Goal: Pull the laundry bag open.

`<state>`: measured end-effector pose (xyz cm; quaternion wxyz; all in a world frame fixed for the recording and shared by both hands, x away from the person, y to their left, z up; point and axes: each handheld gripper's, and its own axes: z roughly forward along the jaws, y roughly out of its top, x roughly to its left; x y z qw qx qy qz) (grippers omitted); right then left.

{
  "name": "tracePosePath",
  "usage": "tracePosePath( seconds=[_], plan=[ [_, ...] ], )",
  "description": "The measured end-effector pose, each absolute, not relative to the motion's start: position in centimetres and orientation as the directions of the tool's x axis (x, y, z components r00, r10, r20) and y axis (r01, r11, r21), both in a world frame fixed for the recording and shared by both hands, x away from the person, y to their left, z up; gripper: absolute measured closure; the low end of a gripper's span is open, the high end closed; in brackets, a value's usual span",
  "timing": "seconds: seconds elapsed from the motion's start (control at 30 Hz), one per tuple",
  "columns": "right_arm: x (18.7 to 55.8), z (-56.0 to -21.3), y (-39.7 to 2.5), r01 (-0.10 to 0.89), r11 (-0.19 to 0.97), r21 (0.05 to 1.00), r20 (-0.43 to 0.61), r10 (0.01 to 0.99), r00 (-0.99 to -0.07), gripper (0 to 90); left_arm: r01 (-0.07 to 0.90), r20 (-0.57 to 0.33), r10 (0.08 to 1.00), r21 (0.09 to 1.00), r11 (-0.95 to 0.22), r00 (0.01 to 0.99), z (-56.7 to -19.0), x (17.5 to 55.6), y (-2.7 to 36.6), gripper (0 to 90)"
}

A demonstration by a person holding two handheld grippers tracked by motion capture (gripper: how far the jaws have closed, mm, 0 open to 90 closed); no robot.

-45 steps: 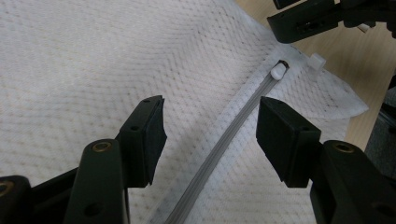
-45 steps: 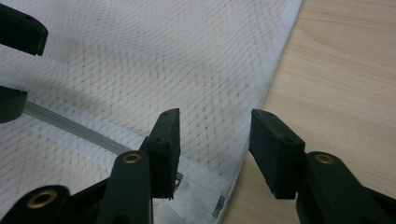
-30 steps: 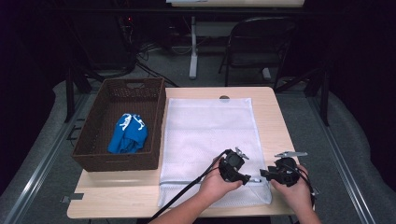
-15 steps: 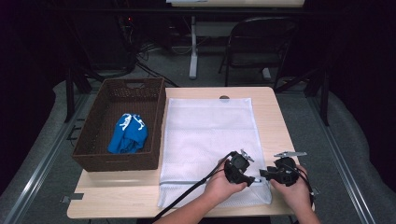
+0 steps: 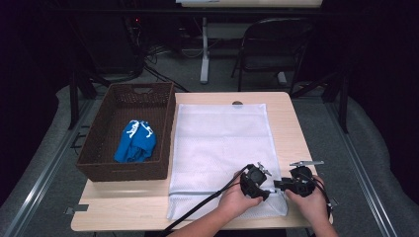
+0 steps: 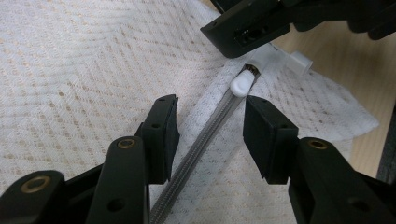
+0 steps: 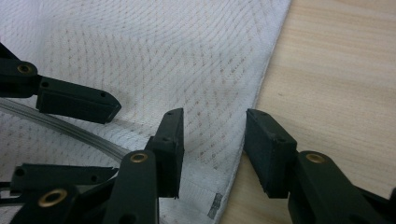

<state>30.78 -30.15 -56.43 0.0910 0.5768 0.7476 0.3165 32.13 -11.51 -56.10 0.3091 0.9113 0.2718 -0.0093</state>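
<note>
A white mesh laundry bag (image 5: 220,143) lies flat on the wooden table (image 5: 286,128), its zipper (image 6: 205,137) running along the near end. My left gripper (image 5: 254,181) is open, and its jaws straddle the zipper (image 6: 210,121) just short of the white zipper pull (image 6: 241,84). My right gripper (image 5: 289,183) is also open, low over the bag's near right edge (image 7: 212,140), with one jaw over mesh and the other over bare wood. A jaw of the right gripper (image 6: 247,28) sits close beyond the pull. The two grippers are almost touching.
A brown wicker basket (image 5: 104,165) stands at the table's left with a blue cloth (image 5: 136,142) inside. A small dark round fitting (image 5: 237,103) sits at the far table edge. A folding chair (image 5: 276,44) stands behind the table. Cables trail from both grippers toward the near edge.
My left gripper has crept a little to the right along the zipper, closer to the right gripper. The right gripper has hardly moved.
</note>
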Motion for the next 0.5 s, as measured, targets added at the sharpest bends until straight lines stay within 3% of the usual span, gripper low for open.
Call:
tracePosePath(
  seconds=[0.5],
  plan=[
    [30.92,-56.59,-30.09,0.817,0.115,0.565,0.275,0.907,-0.318,59.1,0.511,-0.189,0.5,0.559,-0.653,0.845,-56.42,32.08,-11.43,56.0]
  ],
)
